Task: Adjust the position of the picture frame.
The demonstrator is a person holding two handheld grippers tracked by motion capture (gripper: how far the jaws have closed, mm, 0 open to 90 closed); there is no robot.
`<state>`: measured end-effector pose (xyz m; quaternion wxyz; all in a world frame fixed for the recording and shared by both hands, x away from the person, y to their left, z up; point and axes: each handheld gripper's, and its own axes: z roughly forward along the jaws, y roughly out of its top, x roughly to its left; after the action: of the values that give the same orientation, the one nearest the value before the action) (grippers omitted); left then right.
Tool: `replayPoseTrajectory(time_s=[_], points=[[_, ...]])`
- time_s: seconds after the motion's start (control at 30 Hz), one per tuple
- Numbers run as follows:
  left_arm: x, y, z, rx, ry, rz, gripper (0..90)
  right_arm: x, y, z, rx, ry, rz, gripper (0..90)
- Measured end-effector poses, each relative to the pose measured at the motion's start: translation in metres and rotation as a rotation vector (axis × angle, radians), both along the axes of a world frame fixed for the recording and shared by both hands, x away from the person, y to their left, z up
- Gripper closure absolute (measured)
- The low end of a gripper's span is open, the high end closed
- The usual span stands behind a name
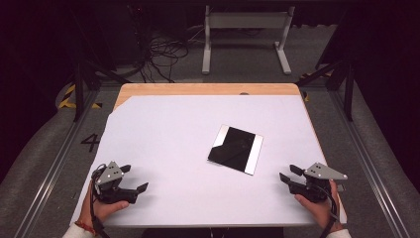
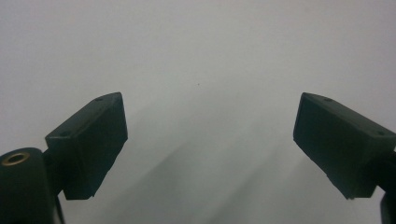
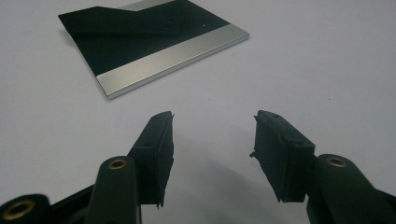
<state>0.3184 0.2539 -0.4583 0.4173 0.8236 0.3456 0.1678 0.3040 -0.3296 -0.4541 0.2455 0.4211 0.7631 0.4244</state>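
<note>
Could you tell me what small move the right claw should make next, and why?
Probably ease the right claw forward toward the flat black plate with silver edge strips. Its jaws stand open with nothing between them, and the plate lies apart from it, just ahead on the white sheet. The left claw, also open and empty, rests farther from the plate.

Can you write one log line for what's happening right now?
left gripper: open, empty | right gripper: open, empty | flat black-and-silver metal plate: untouched on white table sheet
</note>
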Motion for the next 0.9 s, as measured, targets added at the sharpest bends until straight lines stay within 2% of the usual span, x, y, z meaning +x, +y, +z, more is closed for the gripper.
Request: replayPoseTrajectory(time_s=[0.07,0.23,0.27,0.33,0.43,0.5,0.53,0.57,0.6,0.63,0.67,0.73,0.77,0.83,0.9], points=[[-0.001,-0.003,0.001,-0.001,-0.006,-0.020,9.3,0.000,0.000,0.000,0.000,-0.001,-0.001,45.2],[-0.005,-0.012,0.000,0.012,-0.015,-0.027,9.8,0.000,-0.001,0.001,0.017,-0.006,-0.005,43.4],[-0.004,-0.013,0.000,0.034,-0.020,-0.030,9.5,0.000,-0.002,0.002,0.022,-0.007,-0.005,42.8],[-0.003,-0.013,-0.002,0.044,-0.019,-0.036,9.1,0.000,-0.003,0.003,0.031,-0.011,-0.004,42.2],[-0.003,-0.014,-0.003,0.046,-0.020,-0.041,9.7,0.000,-0.003,0.004,0.021,-0.021,-0.004,42.7],[-0.003,-0.016,-0.002,0.032,-0.018,-0.048,10.2,0.001,-0.002,0.006,0.006,-0.026,-0.001,50.6],[-0.003,-0.016,-0.002,0.032,-0.018,-0.048,11.3,0.001,-0.002,0.006,0.006,-0.026,-0.001,50.6],[-0.003,-0.017,-0.002,0.026,-0.005,-0.057,12.4,0.004,-0.003,0.009,-0.003,-0.026,0.024,64.4],[-0.002,-0.017,-0.003,0.019,0.002,-0.071,13.9,0.006,-0.002,0.011,-0.011,-0.024,0.033,69.4],[-0.002,-0.018,-0.003,0.017,0.009,-0.077,13.9,0.006,-0.002,0.011,-0.011,-0.024,0.033,69.4],[-0.002,-0.019,-0.003,0.022,0.009,-0.087,16.2,0.008,-0.002,0.013,-0.019,-0.025,0.037,73.9],[-0.001,-0.022,-0.002,0.039,0.000,-0.084,21.6,0.012,-0.002,0.015,0.006,-0.019,0.049,79.4],[-0.001,-0.024,-0.002,0.061,-0.003,-0.085,24.3,0.016,-0.001,0.015,0.002,-0.013,0.048,80.8],[-0.001,-0.026,-0.003,0.065,-0.004,-0.089,26.5,0.018,-0.002,0.015,0.007,-0.011,0.051,81.7],[-0.001,-0.027,-0.003,0.088,-0.016,-0.095,29.4,0.021,-0.001,0.016,-0.005,-0.012,0.058,84.3]])
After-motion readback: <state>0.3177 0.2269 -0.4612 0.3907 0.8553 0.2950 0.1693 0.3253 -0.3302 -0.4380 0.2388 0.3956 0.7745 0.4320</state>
